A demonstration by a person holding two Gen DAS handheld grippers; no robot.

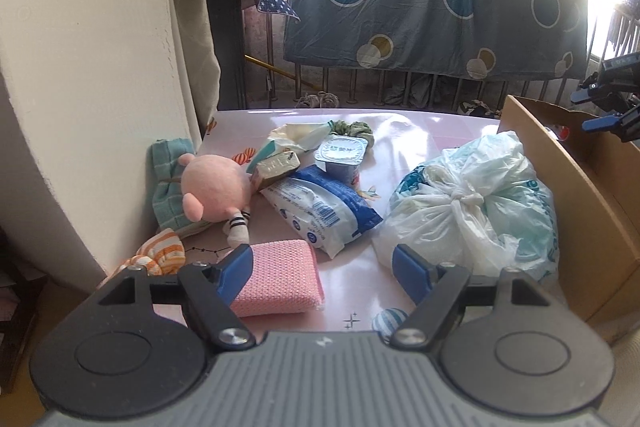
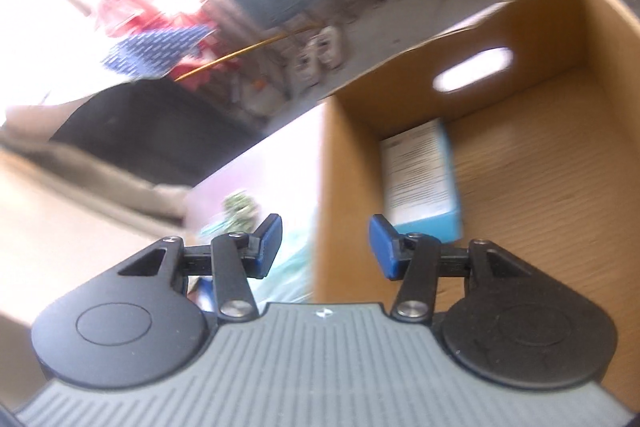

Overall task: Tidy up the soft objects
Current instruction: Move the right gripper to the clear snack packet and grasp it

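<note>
Firstly, left wrist view: left gripper (image 1: 324, 267) spread, empty, above the pink tabletop's (image 1: 400, 135) near edge; pink mesh sponge (image 1: 280, 277) touches its left finger. Right wrist view: right gripper (image 2: 325, 247) parted, empty, over the brown cardboard box's (image 2: 520, 167) wall; a blue-and-white carton (image 2: 420, 175) lies inside.

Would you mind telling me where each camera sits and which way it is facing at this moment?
Left wrist: on the left gripper, looking down across the pink table; its open fingers show, the right gripper at far right.
Right wrist: on the right gripper, angled into the cardboard box; its empty fingers show.
Shared: box, table, green scrunchie.
</note>
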